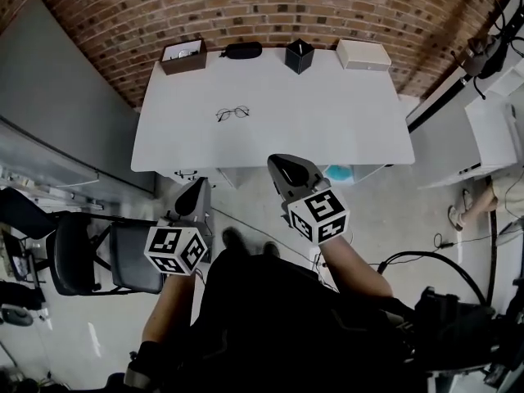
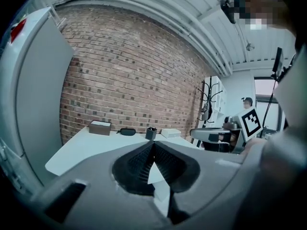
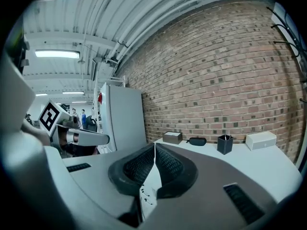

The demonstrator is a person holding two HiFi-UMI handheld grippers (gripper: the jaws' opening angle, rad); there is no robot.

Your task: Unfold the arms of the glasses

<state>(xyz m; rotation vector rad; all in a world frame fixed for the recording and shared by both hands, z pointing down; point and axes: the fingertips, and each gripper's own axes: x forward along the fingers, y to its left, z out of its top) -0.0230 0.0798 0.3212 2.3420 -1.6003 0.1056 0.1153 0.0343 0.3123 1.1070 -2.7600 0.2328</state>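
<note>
Black chair (image 1: 86, 256): stands at the far left, just beside the left arm; a wide outward swing of that arm could knock it.
Left gripper (image 1: 197, 188): jaws pressed together with nothing between them, held short of the table's near edge. If it reaches the frame closed like this, it would likely shove the frame instead of taking a temple.
Brown box (image 1: 183, 56): back left corner of the table, well apart from the work; little risk.
Glasses (image 1: 232, 114): lie on the white table (image 1: 352, 129), left of its middle and well apart from both grippers. They are too small here to tell how the arms are folded. The thin wire frame looks light, so a one-sided push could slide it or strain a hinge.
Black case (image 1: 242, 50): at the back edge behind the glasses; a pushed frame could slide toward it.
Right gripper (image 1: 284, 164): jaws closed on nothing, tip near the table's near edge. It must open before contact, and a pinch on a lens rather than the rim could slip or stress the frame.
Pen holder (image 1: 299, 56) and white box (image 1: 363, 54): back edge, to the right, out of the likely path.
</note>
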